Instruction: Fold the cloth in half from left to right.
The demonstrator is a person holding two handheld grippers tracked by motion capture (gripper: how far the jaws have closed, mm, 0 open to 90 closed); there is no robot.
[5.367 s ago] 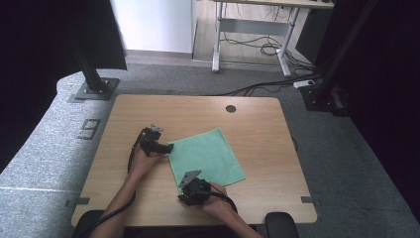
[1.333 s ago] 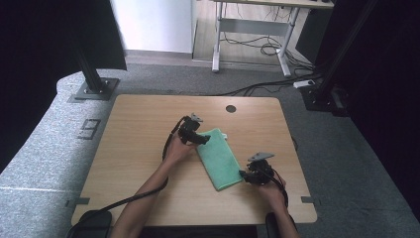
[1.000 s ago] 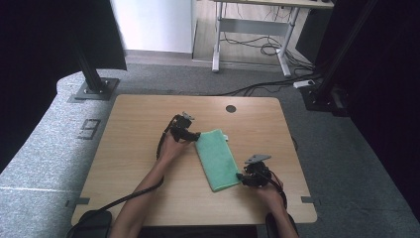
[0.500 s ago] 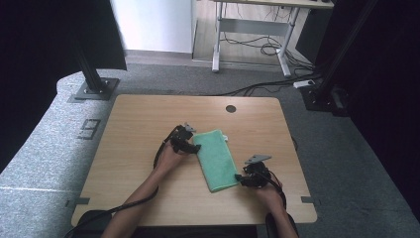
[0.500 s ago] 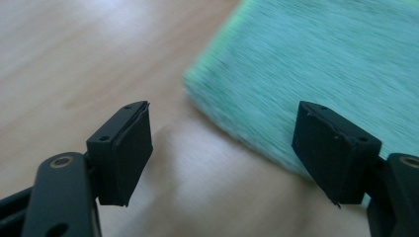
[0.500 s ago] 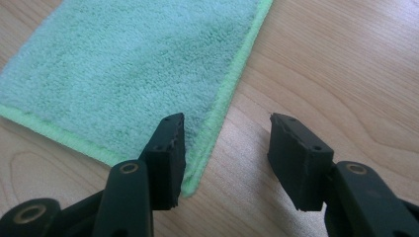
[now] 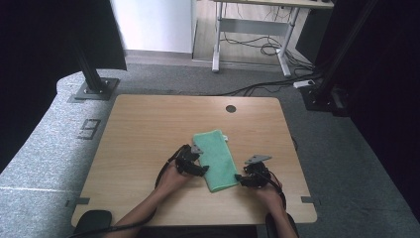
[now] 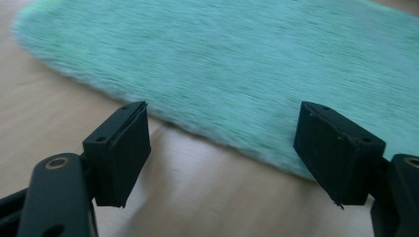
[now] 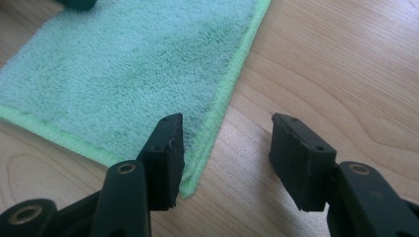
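A green towel lies folded into a long strip on the wooden table, running from the middle toward the near edge. My left gripper sits at the strip's left long edge near its near end, open, with the fuzzy towel edge just beyond its empty jaws. My right gripper rests at the towel's near right corner. Its jaws have just been opening and stand open. The towel's hemmed corner lies flat on the table by the left finger, not pinched.
A round cable hole sits near the table's far edge. Bare wood spreads to the left and far side of the towel. On the floor are black stand bases, cables, and another desk's legs behind.
The towel, spread wide in the oldest frame, is now a narrow folded strip. Over the last second my left gripper slid along its left edge toward the near end. The right gripper stayed put.
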